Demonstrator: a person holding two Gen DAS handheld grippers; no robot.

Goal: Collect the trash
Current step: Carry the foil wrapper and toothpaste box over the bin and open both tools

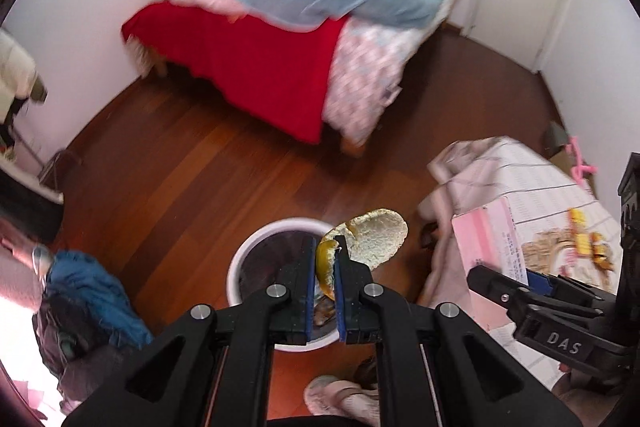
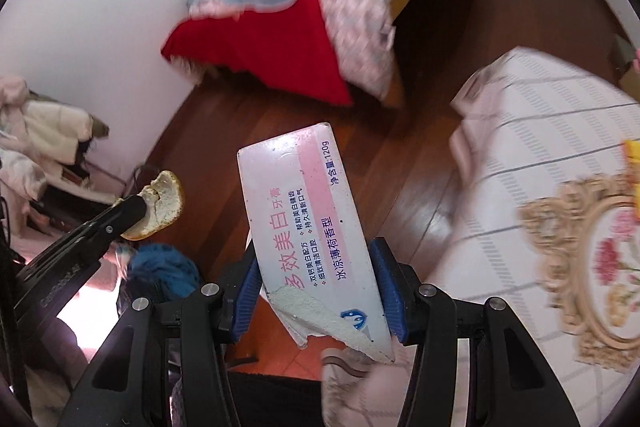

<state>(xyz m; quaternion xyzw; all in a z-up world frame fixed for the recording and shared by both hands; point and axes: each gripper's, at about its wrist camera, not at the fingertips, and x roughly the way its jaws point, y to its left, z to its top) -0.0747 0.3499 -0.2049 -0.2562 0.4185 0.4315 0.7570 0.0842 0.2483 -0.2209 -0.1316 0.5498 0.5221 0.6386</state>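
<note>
Left gripper (image 1: 325, 267): we clamp a citrus peel (image 1: 370, 239) above the white trash bin (image 1: 240, 263).
Right gripper (image 2: 320, 291): we clamp a torn toothpaste box (image 2: 308, 211) over the wooden floor (image 2: 224, 123).

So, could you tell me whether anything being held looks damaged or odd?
Yes. The toothpaste box clamped in the right tool is torn at its near end, with raw cardboard exposed. The left tool pinches a fruit peel above the white bin.
</note>
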